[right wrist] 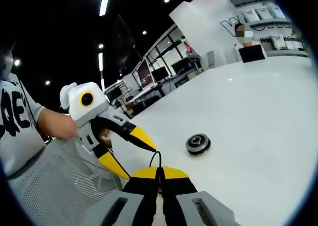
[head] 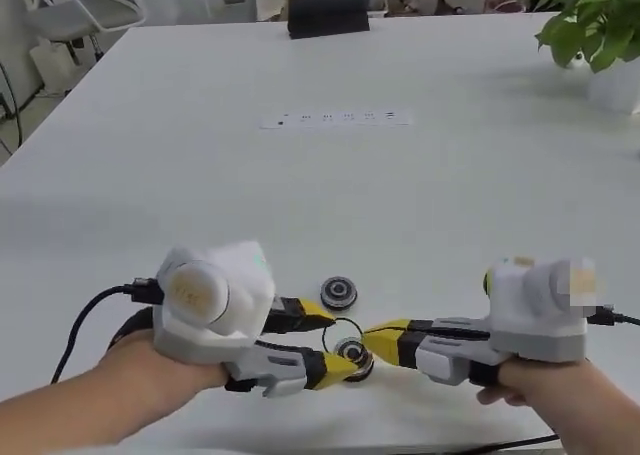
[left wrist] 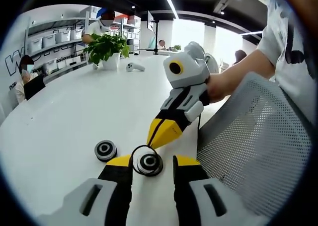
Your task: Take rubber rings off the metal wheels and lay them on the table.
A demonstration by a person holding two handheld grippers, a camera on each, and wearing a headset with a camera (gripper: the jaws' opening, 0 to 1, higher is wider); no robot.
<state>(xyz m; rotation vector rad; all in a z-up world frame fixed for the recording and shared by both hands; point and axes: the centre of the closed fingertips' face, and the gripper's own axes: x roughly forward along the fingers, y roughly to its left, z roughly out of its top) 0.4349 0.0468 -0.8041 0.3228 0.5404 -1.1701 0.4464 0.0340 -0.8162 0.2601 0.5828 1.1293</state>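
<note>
Head view, left tongs [head: 345, 343] spread around metal wheel [head: 352, 353], right tongs [head: 372, 332] clenched on rubber ring [left wrist: 139, 148], second wheel [head: 338, 292] nearby

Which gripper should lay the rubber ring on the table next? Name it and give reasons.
Right. The right gripper is shut on the ring, so it can carry it to the table; the left gripper has its jaws open around the wheel.

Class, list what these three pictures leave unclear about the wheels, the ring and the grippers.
Left gripper view: whether the left gripper clamps the near wheel; the angle hides the contact.
Right gripper view: where the rubber ring ends, hidden under the shut jaws of the right gripper.
Head view: whether the far wheel wears a ring; too small.
</note>
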